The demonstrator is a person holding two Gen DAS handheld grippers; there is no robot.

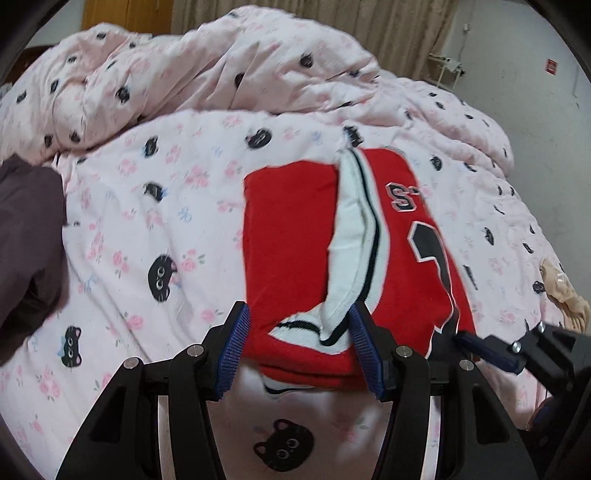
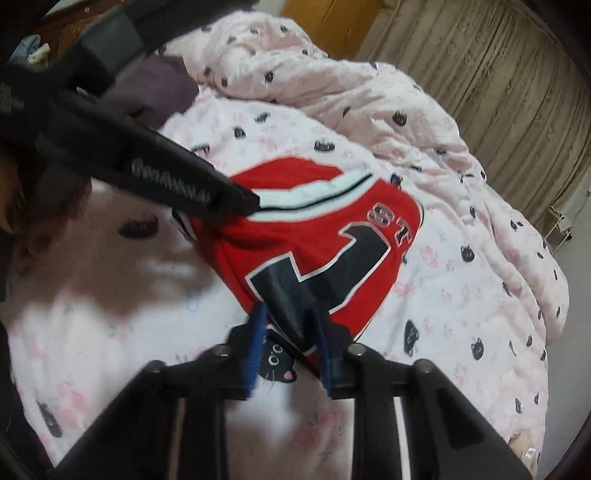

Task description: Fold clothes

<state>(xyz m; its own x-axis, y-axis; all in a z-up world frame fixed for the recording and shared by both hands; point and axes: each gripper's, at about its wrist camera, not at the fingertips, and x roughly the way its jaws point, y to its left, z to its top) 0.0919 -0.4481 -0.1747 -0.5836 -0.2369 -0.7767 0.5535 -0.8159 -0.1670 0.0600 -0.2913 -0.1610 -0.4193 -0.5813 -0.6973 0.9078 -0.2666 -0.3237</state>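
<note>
A red jersey (image 1: 288, 229) with white and black trim and a black number lies folded on the pink cat-print quilt (image 1: 147, 221). My left gripper (image 1: 301, 347) stands open, its blue pads on either side of the jersey's near folded edge. My right gripper (image 1: 476, 343) reaches in from the right, shut on the jersey's hem corner. In the right wrist view, a bunched fold of the jersey (image 2: 325, 236) rises between the pads of the right gripper (image 2: 290, 350). The left gripper (image 2: 243, 199) comes in from the upper left, its tip at the white trim.
A dark purple garment (image 1: 29, 221) lies on the bed's left side. The quilt is heaped up (image 1: 229, 59) at the far end. A beige item (image 1: 565, 291) sits at the bed's right edge. Beyond the bed are a curtain (image 2: 498, 74) and a wooden door (image 2: 325, 22).
</note>
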